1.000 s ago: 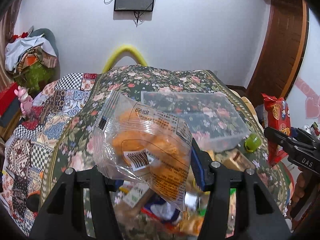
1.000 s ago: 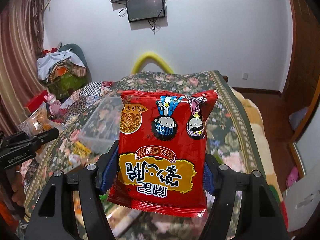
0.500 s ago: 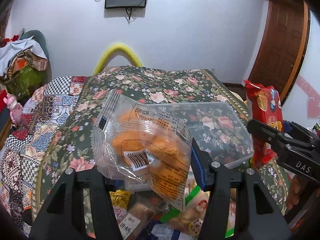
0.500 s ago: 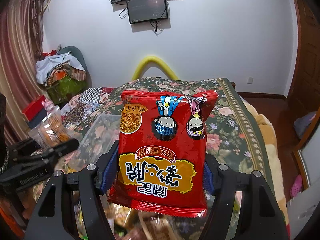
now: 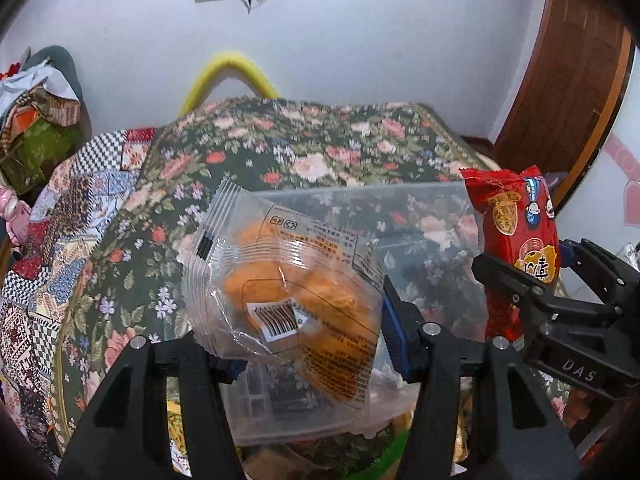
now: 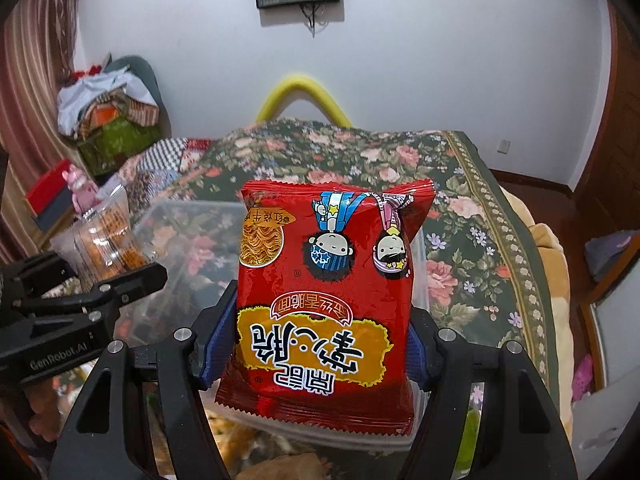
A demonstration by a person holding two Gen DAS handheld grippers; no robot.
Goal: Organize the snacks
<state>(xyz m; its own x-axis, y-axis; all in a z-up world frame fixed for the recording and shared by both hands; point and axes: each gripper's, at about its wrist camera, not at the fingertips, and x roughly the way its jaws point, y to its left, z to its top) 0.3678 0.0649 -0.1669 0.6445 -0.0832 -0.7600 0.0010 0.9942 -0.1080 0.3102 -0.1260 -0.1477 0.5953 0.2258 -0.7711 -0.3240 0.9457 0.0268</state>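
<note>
My left gripper (image 5: 308, 340) is shut on a clear bag of orange snacks (image 5: 288, 292), held above the near edge of a clear plastic bin (image 5: 420, 216). My right gripper (image 6: 316, 344) is shut on a red noodle snack packet (image 6: 324, 296), held upside down over the same bin (image 6: 180, 232). In the left wrist view the red packet (image 5: 516, 240) and the right gripper (image 5: 520, 284) are at the right. In the right wrist view the left gripper (image 6: 132, 280) and its orange snack bag (image 6: 104, 240) are at the left.
The bin sits on a bed with a floral cover (image 5: 320, 148). Loose snack packets (image 6: 256, 452) lie on the bed under both grippers. A patchwork quilt (image 5: 60, 216) lies at the left, piled clothes (image 6: 108, 108) beyond it, and a wooden door (image 5: 568, 72) at the right.
Both grippers have moved forward and closer together, from above the loose snacks to over the clear bin. Each still holds its packet.
</note>
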